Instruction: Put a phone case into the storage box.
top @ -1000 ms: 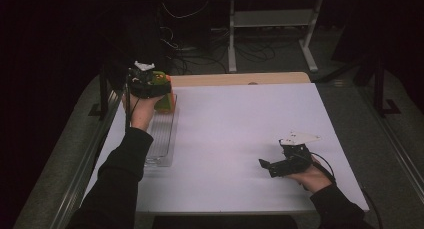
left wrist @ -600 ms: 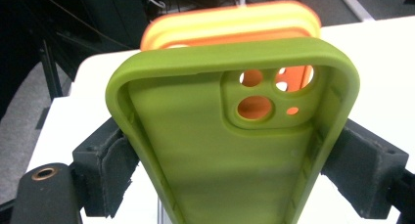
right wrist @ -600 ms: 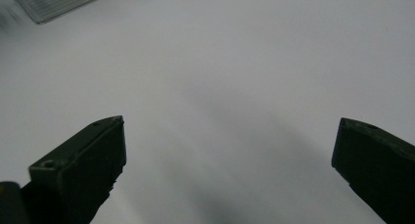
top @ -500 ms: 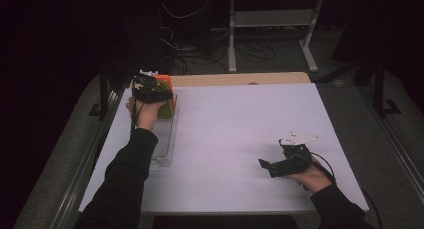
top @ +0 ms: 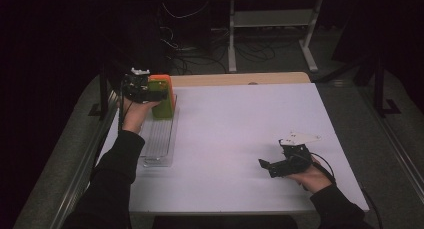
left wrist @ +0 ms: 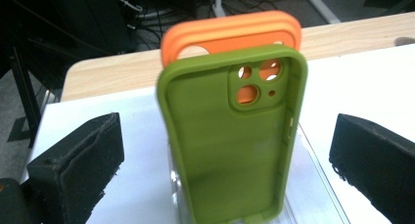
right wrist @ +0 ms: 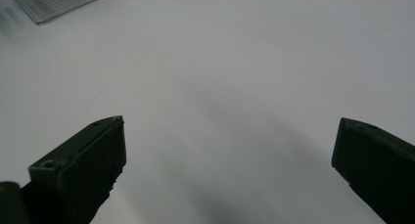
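Observation:
A green phone case (left wrist: 230,136) stands upright in a clear slotted rack (top: 159,139) at the table's left side, its camera cutout at the top. Just behind it stands an orange phone case (left wrist: 230,31). From above, the green case (top: 162,109) and the orange case (top: 161,83) are at the rack's far end. My left gripper (top: 156,95) is open, one jaw on each side of the green case without touching it. My right gripper (top: 267,165) rests low over the white table at the front right, open, with nothing between its fingers (right wrist: 98,150).
The white mat (top: 240,134) covers the table, with a wooden strip (top: 240,79) along its far edge. A corner of the clear rack (right wrist: 54,1) appears at the top left of the right gripper view. Dark floor, cables and a metal stand lie beyond the table.
My left gripper has shifted slightly left at the rack's far end, uncovering the orange case behind the green one. The right gripper has not moved.

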The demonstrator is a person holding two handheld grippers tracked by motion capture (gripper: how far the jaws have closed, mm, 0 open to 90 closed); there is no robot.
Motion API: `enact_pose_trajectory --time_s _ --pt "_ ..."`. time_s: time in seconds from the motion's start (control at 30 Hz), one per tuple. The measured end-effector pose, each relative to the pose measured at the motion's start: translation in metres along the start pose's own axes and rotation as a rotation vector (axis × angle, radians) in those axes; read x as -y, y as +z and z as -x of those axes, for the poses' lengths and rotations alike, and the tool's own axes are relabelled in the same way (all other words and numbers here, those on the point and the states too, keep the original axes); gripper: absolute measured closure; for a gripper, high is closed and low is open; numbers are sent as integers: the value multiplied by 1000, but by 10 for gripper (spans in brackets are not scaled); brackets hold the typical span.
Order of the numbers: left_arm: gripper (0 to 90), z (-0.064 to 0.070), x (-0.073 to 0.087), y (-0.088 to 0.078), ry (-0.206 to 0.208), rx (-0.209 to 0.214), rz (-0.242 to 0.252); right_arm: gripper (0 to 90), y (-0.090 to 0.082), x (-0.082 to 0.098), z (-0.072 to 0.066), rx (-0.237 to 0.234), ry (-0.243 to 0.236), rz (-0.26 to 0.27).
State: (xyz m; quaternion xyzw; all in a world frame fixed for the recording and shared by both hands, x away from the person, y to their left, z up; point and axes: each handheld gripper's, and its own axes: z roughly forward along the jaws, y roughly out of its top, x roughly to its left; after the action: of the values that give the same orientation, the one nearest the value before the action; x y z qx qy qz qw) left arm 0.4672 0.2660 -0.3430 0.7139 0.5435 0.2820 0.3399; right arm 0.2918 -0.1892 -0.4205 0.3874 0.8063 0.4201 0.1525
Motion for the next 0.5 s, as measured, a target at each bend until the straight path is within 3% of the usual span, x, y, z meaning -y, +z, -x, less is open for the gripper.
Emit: enact_pose_trajectory --time_s 0.13,0.37,0.5 --pt "0 2 5 -19 50 66 -5 0 0 0 0 0 -4 2" --pt "0 19 26 -45 166 271 -16 0 -1 -1 -1 -5 -4 5" --pt "0 30 41 -57 200 385 -5 0 -2 -2 0 -9 -10 10"
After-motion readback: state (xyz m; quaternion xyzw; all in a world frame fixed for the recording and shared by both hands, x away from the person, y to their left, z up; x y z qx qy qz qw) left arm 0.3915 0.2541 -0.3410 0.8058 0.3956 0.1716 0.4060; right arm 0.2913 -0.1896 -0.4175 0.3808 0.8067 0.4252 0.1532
